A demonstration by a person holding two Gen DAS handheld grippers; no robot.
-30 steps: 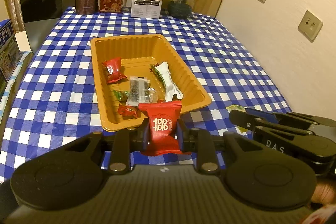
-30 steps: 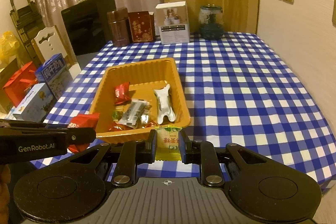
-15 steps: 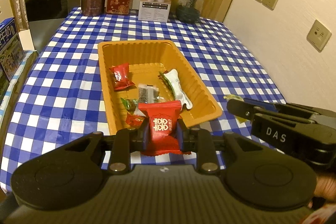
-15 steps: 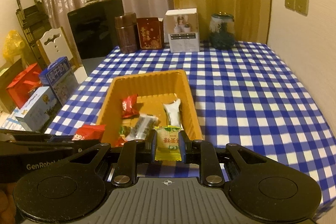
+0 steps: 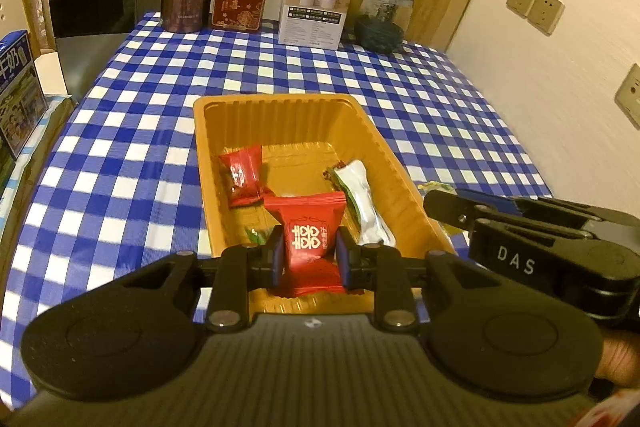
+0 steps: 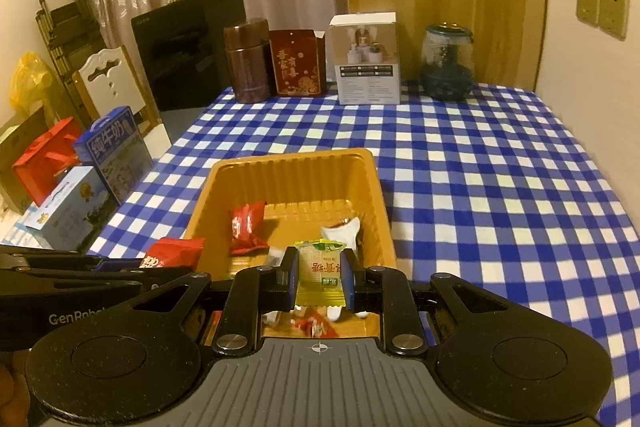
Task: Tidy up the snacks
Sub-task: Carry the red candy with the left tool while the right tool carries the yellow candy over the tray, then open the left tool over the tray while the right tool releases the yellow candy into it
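An orange plastic tray (image 5: 280, 115) (image 6: 296, 171) sits on the blue checked tablecloth. It holds a red candy packet (image 5: 244, 179) (image 6: 246, 227), a white-green snack stick (image 5: 364, 203) (image 6: 340, 231) and other small wrapped sweets. My left gripper (image 5: 306, 251) is shut on a red candy packet with gold characters (image 5: 306, 227), held over the tray's near end; that packet also shows in the right wrist view (image 6: 172, 253). My right gripper (image 6: 320, 279) is shut on a yellow-green candy packet (image 6: 320, 271), held over the tray's near right part.
At the table's far edge stand a brown canister (image 6: 246, 61), a red box (image 6: 296, 61), a white box (image 6: 366, 59) and a glass jar (image 6: 446, 61). Cartons (image 6: 112, 151) and a red bag (image 6: 40, 159) stand left of the table. A wall is at the right.
Both grippers have moved forward with their packets, from in front of the tray to over its near end. The tray's contents have not moved.
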